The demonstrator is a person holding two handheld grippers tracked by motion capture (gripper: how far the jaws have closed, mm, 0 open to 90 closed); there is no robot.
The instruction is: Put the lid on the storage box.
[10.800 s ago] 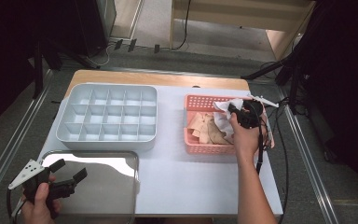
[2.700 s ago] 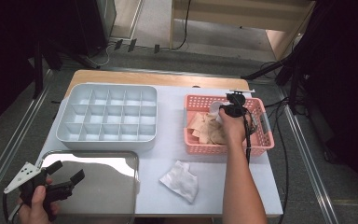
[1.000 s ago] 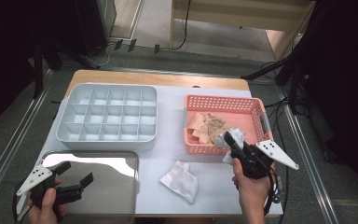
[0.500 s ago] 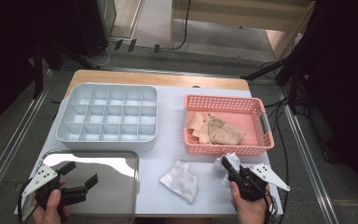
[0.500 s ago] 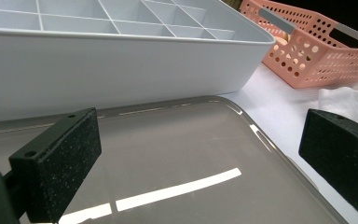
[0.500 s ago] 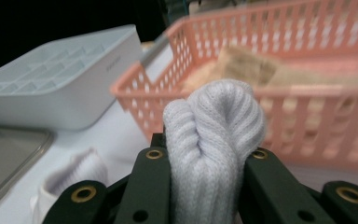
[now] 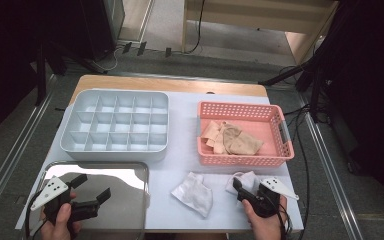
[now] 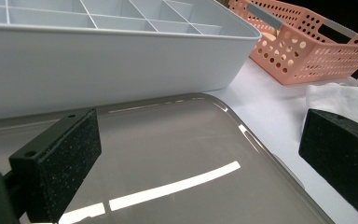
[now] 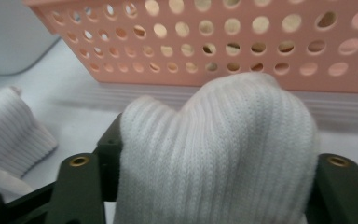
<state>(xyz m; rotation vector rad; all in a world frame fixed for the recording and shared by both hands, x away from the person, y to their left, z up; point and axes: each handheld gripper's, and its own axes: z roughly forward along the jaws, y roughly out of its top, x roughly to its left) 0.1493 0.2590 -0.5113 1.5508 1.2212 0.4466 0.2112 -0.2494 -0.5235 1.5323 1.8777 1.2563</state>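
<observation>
Your right gripper has just been opening its jaws, and the white sock sits between them on the white table, just in front of the pink basket. From the right gripper view the jaws look parted and slack around the knit, though the sock bulges so full between them that you can't quite tell whether one pad is touching it. Lift straight up and back toward yourself so no rib of the fabric snags and drags the sock out of place. A second white sock lies just to its left, apart from it; keep them from overlapping if you mean to pair them. The beige socks wait in the basket for the next pick. Your left gripper hangs wide and empty over the steel tray, near the grey divided box; leave it parked there.
</observation>
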